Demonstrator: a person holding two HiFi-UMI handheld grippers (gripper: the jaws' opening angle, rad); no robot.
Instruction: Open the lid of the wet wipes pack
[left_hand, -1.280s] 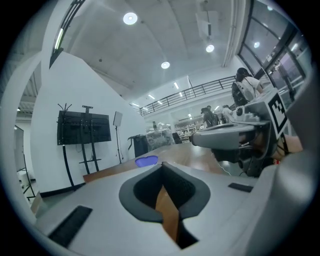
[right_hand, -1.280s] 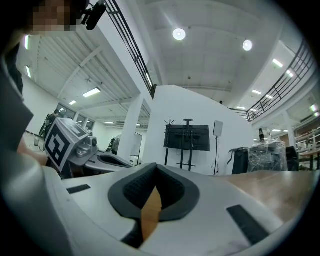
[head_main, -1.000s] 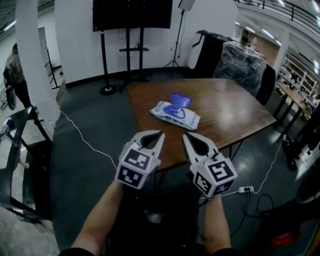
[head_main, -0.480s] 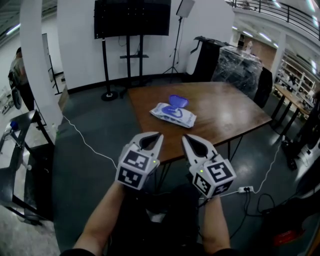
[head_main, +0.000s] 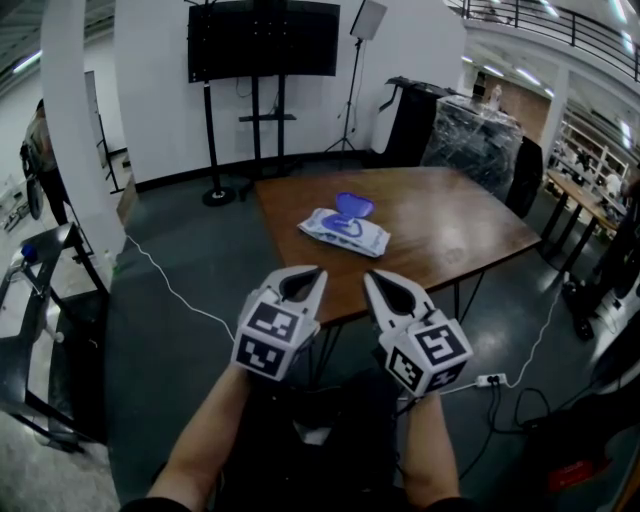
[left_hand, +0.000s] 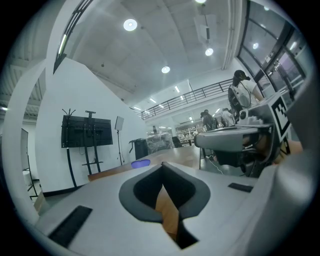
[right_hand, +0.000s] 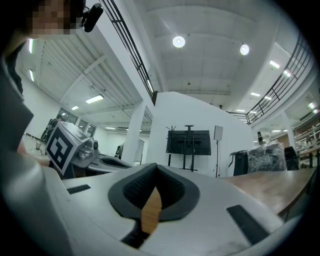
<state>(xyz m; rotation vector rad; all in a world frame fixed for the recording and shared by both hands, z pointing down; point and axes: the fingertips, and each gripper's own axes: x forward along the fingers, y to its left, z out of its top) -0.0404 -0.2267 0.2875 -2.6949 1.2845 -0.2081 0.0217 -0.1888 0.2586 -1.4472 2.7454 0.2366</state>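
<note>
Both grippers idle: left gripper and right gripper have jaws closed tip to tip, nothing between them, held side by side short of the table's near edge. Wet wipes pack lies flat on the wooden table, well apart from both. Its blue lid is already flipped up.

White wet wipes pack with blue print, lid seemingly purple-blue; brown table.
</note>
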